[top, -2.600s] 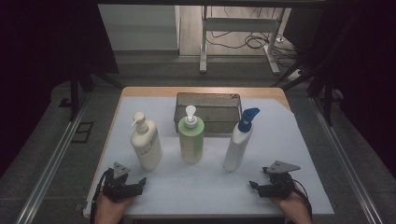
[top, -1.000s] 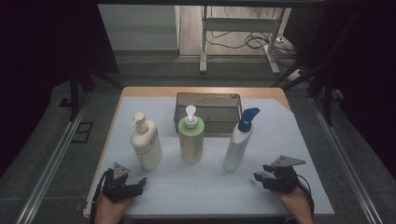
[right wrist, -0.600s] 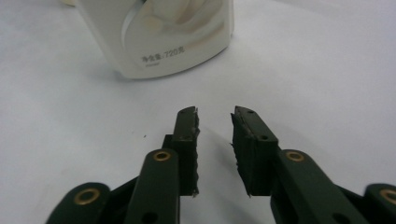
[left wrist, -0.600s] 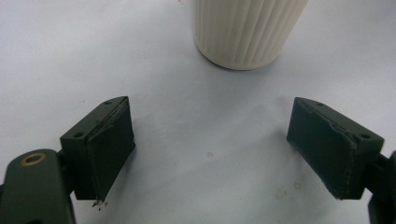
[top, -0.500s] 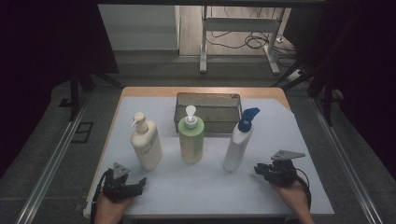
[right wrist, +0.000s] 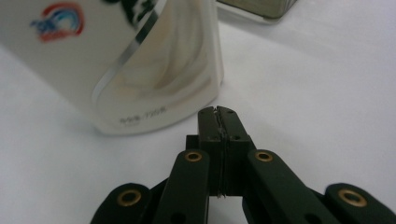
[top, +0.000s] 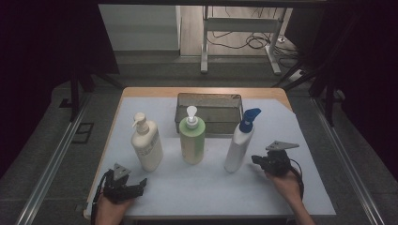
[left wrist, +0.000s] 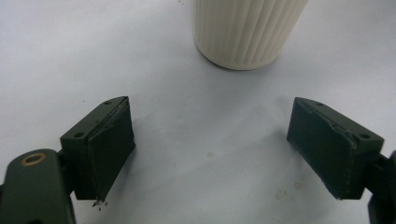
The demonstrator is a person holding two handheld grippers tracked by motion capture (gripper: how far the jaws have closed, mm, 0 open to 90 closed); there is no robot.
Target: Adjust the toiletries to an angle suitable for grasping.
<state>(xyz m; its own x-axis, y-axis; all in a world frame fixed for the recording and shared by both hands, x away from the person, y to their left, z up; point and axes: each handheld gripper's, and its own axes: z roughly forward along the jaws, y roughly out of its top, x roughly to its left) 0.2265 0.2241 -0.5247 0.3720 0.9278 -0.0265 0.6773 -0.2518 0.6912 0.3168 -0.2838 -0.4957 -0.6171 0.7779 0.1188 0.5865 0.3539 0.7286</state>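
Right hand-held gripper (right wrist: 218, 112) closed, beside white bottle (right wrist: 140, 60)

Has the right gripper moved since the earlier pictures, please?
Yes. The right gripper has slid left across the table toward the blue-capped bottle, which stands where it was, and its jaws have just been closing with nothing between them.

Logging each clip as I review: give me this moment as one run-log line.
right gripper: jaws just closed, nothing between, beside blue-pump bottle | left gripper: open, empty, facing cream bottle | green bottle: upright, untouched
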